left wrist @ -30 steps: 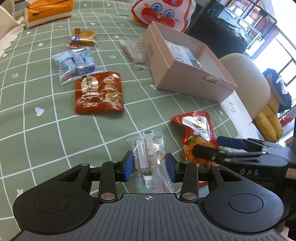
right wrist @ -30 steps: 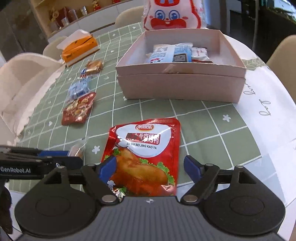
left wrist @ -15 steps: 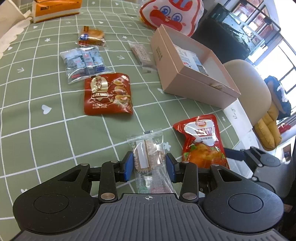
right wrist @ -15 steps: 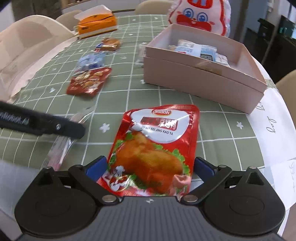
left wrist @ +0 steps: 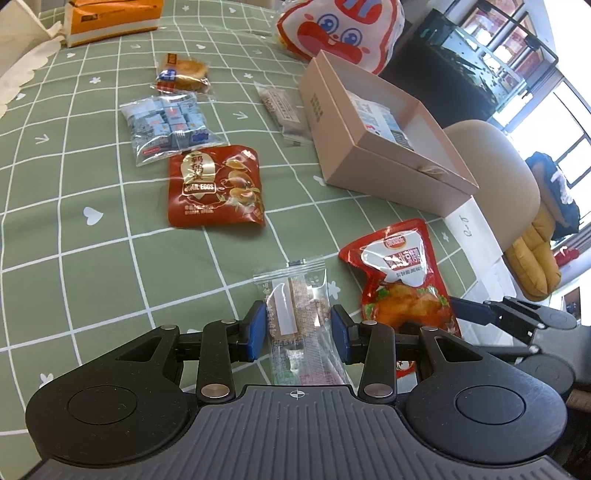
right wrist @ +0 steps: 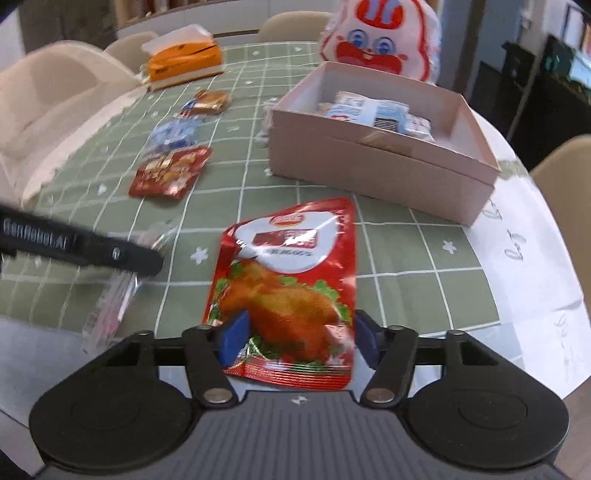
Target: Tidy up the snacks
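Broadly, the desk (left wrist: pixel 74 236) carried a green checked cloth, with a pale chair (left wrist: pixel 495 166) at its far side. A pink open box (left wrist: pixel 384 166) sat well beyond both grippers, holding a blue-and-white packet (right wrist: pixel 369 110); behind it leaned a white plush bag with a red cartoon face (right wrist: pixel 380 40). An orange tissue box (left wrist: pixel 110 18) stood at the far end of the cloth.

Loose snacks lay in a row left of the box: a red quail-egg pouch (left wrist: pixel 214 188), touching a clear bag of small blue candies (left wrist: pixel 166 125), then a wrapped cake (left wrist: pixel 181 72) farther off. A brownish bar in clear wrap (left wrist: pixel 284 110) lay just beside the box wall.

Nearer, the red roast-chicken pouch (right wrist: pixel 291 291) rested between the fingers of the right gripper (right wrist: pixel 299 339), whose blue pads pressed its two edges, so it was closed on the pouch. In the left wrist view the same pouch (left wrist: pixel 402 273) lay just right of a clear-wrapped biscuit bar (left wrist: pixel 299 314). That bar sat between the blue pads of the left gripper (left wrist: pixel 298 332), which touched or nearly touched its wrapper edges; whether they truly pinched it could not be told.
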Demonstrator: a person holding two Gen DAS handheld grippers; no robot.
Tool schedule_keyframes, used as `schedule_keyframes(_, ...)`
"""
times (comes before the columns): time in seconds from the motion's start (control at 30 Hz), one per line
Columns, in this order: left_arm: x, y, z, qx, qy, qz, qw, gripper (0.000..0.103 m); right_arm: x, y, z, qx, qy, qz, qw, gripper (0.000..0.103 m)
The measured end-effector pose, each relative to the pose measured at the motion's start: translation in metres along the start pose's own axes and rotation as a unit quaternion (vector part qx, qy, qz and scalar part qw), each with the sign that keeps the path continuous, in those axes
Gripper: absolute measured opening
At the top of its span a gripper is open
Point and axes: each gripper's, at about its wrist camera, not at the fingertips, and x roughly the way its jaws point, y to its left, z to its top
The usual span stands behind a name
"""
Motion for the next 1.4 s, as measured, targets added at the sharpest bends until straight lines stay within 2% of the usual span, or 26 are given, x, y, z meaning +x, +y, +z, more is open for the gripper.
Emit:
schedule_keyframes(0.23,0.000,0.000,0.000,0.000,0.003,-0.001,1.0000,0.043,-0.001,-0.010,0.005,0.013,-0.010,0.000,1.000,0.065)
schedule_keyframes(0.4,0.006,0.003,0.010,-0.008,0.041,-0.028,0.9987,0.043,-0.003,-0.016,0.015,0.013,-0.023,-0.007,1.000,0.066)
schedule_keyframes(0.53,0.010,-0.005,0.013,0.007,0.062,-0.015,0.9979,0.043,-0.011,-0.026,0.013,0.022,-0.039,-0.018,0.999,0.066)
schedule_keyframes(0.6,0.015,-0.012,0.017,0.017,0.083,-0.013,0.9963,0.043,-0.015,-0.034,0.006,0.035,-0.047,-0.020,0.998,0.066)
schedule_keyframes(0.7,0.027,-0.028,0.026,0.022,0.127,-0.036,0.9910,0.043,-0.019,-0.047,-0.005,0.046,-0.051,-0.027,0.997,0.066)
schedule_keyframes(0.83,0.033,-0.060,0.037,0.061,0.141,-0.044,0.9872,0.043,-0.032,-0.063,-0.015,0.044,-0.067,-0.040,0.996,0.066)
schedule_keyframes(0.93,0.035,-0.080,0.045,0.062,0.144,-0.064,0.9856,0.042,-0.038,-0.075,-0.018,0.047,-0.079,-0.044,0.995,0.066)
schedule_keyframes(1.03,0.032,-0.095,0.046,0.070,0.125,-0.084,0.9861,0.043,-0.037,-0.085,-0.017,0.056,-0.079,-0.044,0.994,0.066)
schedule_keyframes(1.1,0.027,-0.095,0.043,0.071,0.105,-0.072,0.9893,0.043,-0.035,-0.086,-0.016,0.063,-0.074,-0.041,0.994,0.066)
schedule_keyframes(1.2,0.018,-0.087,0.039,0.081,0.068,-0.021,0.9942,0.043,-0.034,-0.078,-0.011,0.079,-0.075,-0.019,0.994,0.066)
schedule_keyframes(1.27,0.016,-0.078,0.043,0.066,0.059,-0.008,0.9961,0.043,-0.029,-0.069,-0.007,0.095,-0.072,0.006,0.993,0.066)
schedule_keyframes(1.33,0.013,-0.066,0.053,0.032,0.058,-0.026,0.9975,0.043,-0.018,-0.058,0.001,0.104,-0.062,0.033,0.992,0.067)
schedule_keyframes(1.4,0.012,-0.054,0.061,0.004,0.060,-0.050,0.9969,0.043,-0.004,-0.046,0.010,0.098,-0.053,0.040,0.993,0.067)
